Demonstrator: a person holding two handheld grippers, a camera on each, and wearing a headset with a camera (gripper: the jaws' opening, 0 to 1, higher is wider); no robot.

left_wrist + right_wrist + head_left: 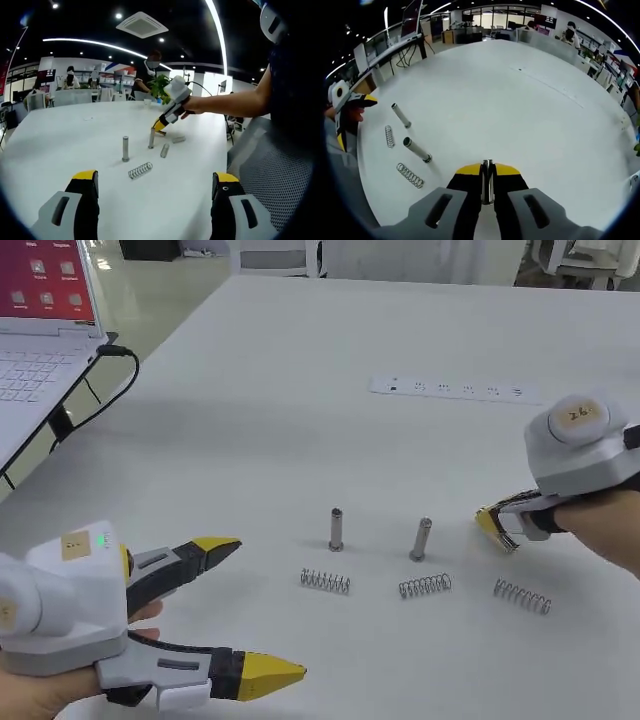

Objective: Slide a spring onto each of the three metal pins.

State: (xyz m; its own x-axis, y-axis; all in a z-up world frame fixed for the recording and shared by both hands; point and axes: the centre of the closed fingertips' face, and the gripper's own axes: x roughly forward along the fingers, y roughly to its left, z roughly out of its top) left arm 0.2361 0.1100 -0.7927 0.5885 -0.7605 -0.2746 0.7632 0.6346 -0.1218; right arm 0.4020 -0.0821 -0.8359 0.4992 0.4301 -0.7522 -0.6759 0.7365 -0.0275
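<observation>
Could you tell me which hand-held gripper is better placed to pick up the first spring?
Left. The left hand-held gripper is open and free, and the nearest spring lies just ahead of its jaws. The right hand-held gripper is shut on a pin.

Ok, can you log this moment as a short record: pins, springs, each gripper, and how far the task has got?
standing pins: left pin and middle pin, both upright and bare
held pin: third pin, clamped in the right gripper
springs: left spring, middle spring and right spring, all lying on the table
left gripper: left gripper, jaws open, holding nothing
progress: no spring on any pin yet
</observation>
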